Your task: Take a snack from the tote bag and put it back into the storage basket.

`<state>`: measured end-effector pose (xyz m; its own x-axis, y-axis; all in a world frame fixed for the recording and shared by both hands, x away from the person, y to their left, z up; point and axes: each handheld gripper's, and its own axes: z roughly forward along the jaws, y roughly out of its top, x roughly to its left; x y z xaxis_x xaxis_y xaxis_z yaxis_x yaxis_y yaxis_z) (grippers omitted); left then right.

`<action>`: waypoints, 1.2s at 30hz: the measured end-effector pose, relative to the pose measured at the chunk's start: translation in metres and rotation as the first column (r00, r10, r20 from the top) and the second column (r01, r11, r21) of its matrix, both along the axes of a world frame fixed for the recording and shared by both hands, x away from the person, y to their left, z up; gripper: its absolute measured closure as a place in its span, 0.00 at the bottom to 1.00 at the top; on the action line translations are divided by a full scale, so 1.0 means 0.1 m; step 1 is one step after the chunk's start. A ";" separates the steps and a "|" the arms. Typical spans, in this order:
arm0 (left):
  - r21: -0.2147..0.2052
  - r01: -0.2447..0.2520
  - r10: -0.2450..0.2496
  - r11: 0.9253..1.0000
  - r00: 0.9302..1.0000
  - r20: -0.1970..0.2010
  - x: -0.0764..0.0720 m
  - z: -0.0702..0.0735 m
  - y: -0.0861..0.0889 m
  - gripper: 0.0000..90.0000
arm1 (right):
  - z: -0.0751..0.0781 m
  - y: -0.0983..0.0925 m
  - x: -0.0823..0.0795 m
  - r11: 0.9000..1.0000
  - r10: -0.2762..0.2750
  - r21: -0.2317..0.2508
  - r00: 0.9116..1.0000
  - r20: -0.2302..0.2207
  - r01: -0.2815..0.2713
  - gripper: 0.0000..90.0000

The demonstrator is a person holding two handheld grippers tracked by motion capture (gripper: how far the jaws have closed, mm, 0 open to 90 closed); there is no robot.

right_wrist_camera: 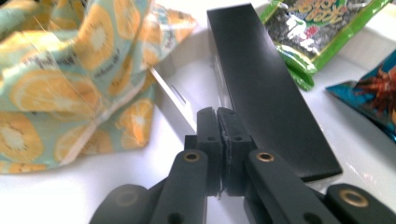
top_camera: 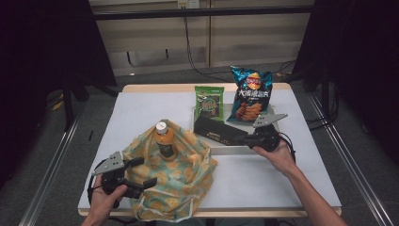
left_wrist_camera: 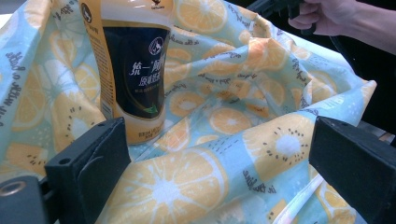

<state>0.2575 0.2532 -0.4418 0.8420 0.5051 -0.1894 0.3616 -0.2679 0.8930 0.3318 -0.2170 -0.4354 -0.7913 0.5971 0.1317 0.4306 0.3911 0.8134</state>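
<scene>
Packing: snacks seem bound from tray into bag.
Desk (top_camera: pixel 282 183): white top carrying everything.
Bag (top_camera: pixel 188 179): fruit-print cloth, near edge, mouth spread for loading.
Tray (top_camera: pixel 221 149): beside bag; chips (top_camera: pixel 251 94) and green packet (top_camera: pixel 210 102) stand behind.
Box (top_camera: pixel 219 131): black, in tray, nearest bag.
Bottle (top_camera: pixel 164 140): upright inside bag, crowding the opening.
Left gripper (top_camera: pixel 141 173): wide open at bag's rim, cloth between jaws, unclamped.
Right gripper (top_camera: pixel 244 139): shut, empty, at box's end.

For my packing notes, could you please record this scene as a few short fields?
bag: fruit-print cloth bag, near edge of the table
bottle: upright in the bag
tray: white tray holding black box, green packet, blue crisp bag
left gripper: open, at the bag
right gripper: shut, empty, beside the black box
</scene>
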 end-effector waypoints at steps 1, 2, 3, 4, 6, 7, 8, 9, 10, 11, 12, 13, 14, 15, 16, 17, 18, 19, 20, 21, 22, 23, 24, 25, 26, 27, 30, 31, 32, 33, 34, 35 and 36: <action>0.000 0.000 0.000 1.000 1.000 0.000 0.00 0.00 0.00 0.05 | -0.02 -0.01 0.00 1.000 -0.007 -0.003 1.000 0.003 0.007 0.99; -0.002 0.001 -0.001 1.000 1.000 0.001 0.00 0.00 0.00 0.05 | -0.03 -0.01 0.00 1.000 -0.004 -0.002 1.000 -0.006 0.004 0.99; -0.005 0.000 0.000 1.000 1.000 0.001 0.00 0.00 0.00 0.05 | -0.06 -0.02 0.00 1.000 0.001 -0.010 1.000 -0.011 -0.001 0.99; -0.004 -0.003 0.003 1.000 1.000 0.001 0.00 0.00 0.00 0.05 | -0.08 -0.02 0.01 1.000 -0.005 -0.017 1.000 -0.014 0.004 0.99; 0.002 -0.007 0.007 1.000 1.000 0.000 0.00 0.00 0.00 0.05 | -0.12 -0.03 0.02 1.000 -0.010 -0.028 1.000 -0.024 0.009 0.99; -0.001 -0.004 0.004 1.000 1.000 0.002 0.00 0.00 0.00 0.05 | -0.13 -0.04 0.03 0.999 -0.017 -0.034 0.999 -0.030 0.016 0.99; -0.002 0.000 0.000 1.000 1.000 0.004 0.00 0.00 0.00 0.05 | -0.14 -0.05 0.03 0.999 -0.022 -0.037 0.999 -0.031 0.021 0.99; -0.011 0.000 0.000 1.000 1.000 0.000 0.00 0.00 0.00 0.05 | -0.14 -0.06 0.03 0.999 -0.023 -0.034 0.999 -0.029 0.022 0.99; -0.008 -0.004 0.004 1.000 1.000 0.000 0.00 0.00 0.01 0.05 | -0.14 -0.07 0.03 0.999 -0.028 -0.038 0.999 -0.026 0.027 0.98; -0.007 -0.003 0.003 1.000 1.000 0.001 0.00 0.00 0.01 0.05 | -0.15 -0.07 0.03 0.998 -0.034 -0.046 0.999 -0.022 0.033 0.98; -0.008 -0.004 0.004 1.000 1.000 -0.001 0.00 0.00 0.01 0.05 | -0.14 -0.08 0.03 0.998 -0.044 -0.051 0.999 -0.017 0.043 0.98; -0.009 -0.004 0.004 1.000 1.000 -0.001 0.00 0.00 0.01 0.05 | -0.14 -0.10 0.03 0.998 -0.046 -0.046 0.999 -0.021 0.045 0.98; -0.005 -0.002 0.002 1.000 1.000 0.000 0.00 0.00 0.01 0.05 | -0.14 -0.11 0.04 0.998 -0.049 -0.046 0.999 -0.022 0.048 0.98; -0.002 -0.002 0.002 1.000 1.000 0.002 0.00 0.00 0.01 0.05 | -0.14 -0.12 0.04 0.997 -0.058 -0.043 0.998 -0.023 0.057 0.98; 0.002 -0.005 0.005 1.000 1.000 0.002 0.00 0.00 0.00 0.05 | -0.14 -0.13 0.04 0.998 -0.059 -0.041 0.998 -0.025 0.058 0.98; -0.001 -0.003 0.003 1.000 1.000 0.002 0.00 0.00 0.00 0.05 | -0.14 -0.14 0.04 0.997 -0.063 -0.047 0.998 -0.023 0.062 0.98; -0.005 -0.004 0.004 1.000 1.000 0.001 0.00 0.00 0.00 0.05 | -0.14 -0.15 0.03 0.997 -0.068 -0.047 0.997 -0.022 0.067 0.98; 0.000 -0.003 0.003 1.000 1.000 0.004 0.00 0.00 0.00 0.05 | -0.14 -0.17 0.03 0.997 -0.071 -0.046 0.997 -0.025 0.070 0.98; -0.001 -0.006 0.006 1.000 1.000 0.001 0.00 0.00 0.00 0.05 | -0.15 -0.18 0.04 0.996 -0.077 -0.048 0.997 -0.019 0.076 0.98; 0.002 -0.005 0.005 1.000 1.000 0.002 0.00 0.00 0.00 0.05 | -0.15 -0.19 0.04 0.995 -0.084 -0.048 0.996 -0.021 0.083 0.98; 0.001 -0.006 0.006 1.000 1.000 0.002 0.00 0.00 0.00 0.05 | -0.15 -0.21 0.04 0.995 -0.089 -0.049 0.996 -0.024 0.087 0.98; 0.001 -0.005 0.005 1.000 1.000 0.000 0.00 0.00 0.00 0.05 | -0.16 -0.23 0.04 0.994 -0.099 -0.050 0.995 -0.024 0.098 0.98; 0.001 -0.005 0.005 1.000 1.000 0.002 0.00 0.00 0.00 0.05 | -0.17 -0.26 0.05 0.993 -0.109 -0.052 0.994 -0.025 0.108 0.98; 0.001 -0.005 0.005 1.000 1.000 0.002 0.00 0.00 0.00 0.05 | -0.17 -0.28 0.06 0.992 -0.120 -0.052 0.992 -0.028 0.118 0.98; 0.001 -0.004 0.004 1.000 1.000 0.000 0.00 0.00 0.00 0.05 | -0.18 -0.30 0.07 0.990 -0.130 -0.052 0.991 -0.025 0.129 0.98; 0.001 -0.004 0.004 1.000 1.000 -0.001 0.00 0.00 0.00 0.05 | -0.18 -0.32 0.07 0.989 -0.141 -0.052 0.990 -0.026 0.140 0.98; 0.003 -0.004 0.004 1.000 1.000 0.000 0.00 0.00 0.00 0.05 | -0.19 -0.35 0.09 0.984 -0.170 -0.050 0.985 -0.026 0.168 0.98; 0.000 0.002 -0.002 1.000 1.000 0.000 0.01 0.00 0.00 0.05 | -0.19 -0.36 0.10 0.984 -0.173 -0.048 0.985 -0.025 0.172 0.98; 0.000 0.002 -0.002 1.000 1.000 0.000 0.01 0.00 0.00 0.05 | -0.19 -0.36 0.11 0.983 -0.181 -0.047 0.983 -0.024 0.180 0.98; 0.000 0.002 -0.002 1.000 1.000 0.000 0.00 0.00 0.00 0.05 | -0.19 -0.36 0.11 0.982 -0.186 -0.049 0.982 -0.026 0.184 0.98; 0.000 0.002 -0.002 1.000 1.000 0.000 0.00 0.00 0.00 0.05 | -0.19 -0.36 0.12 0.981 -0.191 -0.048 0.981 -0.024 0.190 0.98; -0.002 0.000 0.000 1.000 1.000 0.000 0.01 0.00 0.00 0.05 | -0.19 -0.37 0.12 0.980 -0.196 -0.049 0.980 -0.022 0.195 0.98; 0.005 -0.005 0.005 1.000 1.000 0.000 0.00 0.00 0.00 0.05 | -0.19 -0.37 0.13 0.979 -0.200 -0.048 0.980 -0.021 0.199 0.98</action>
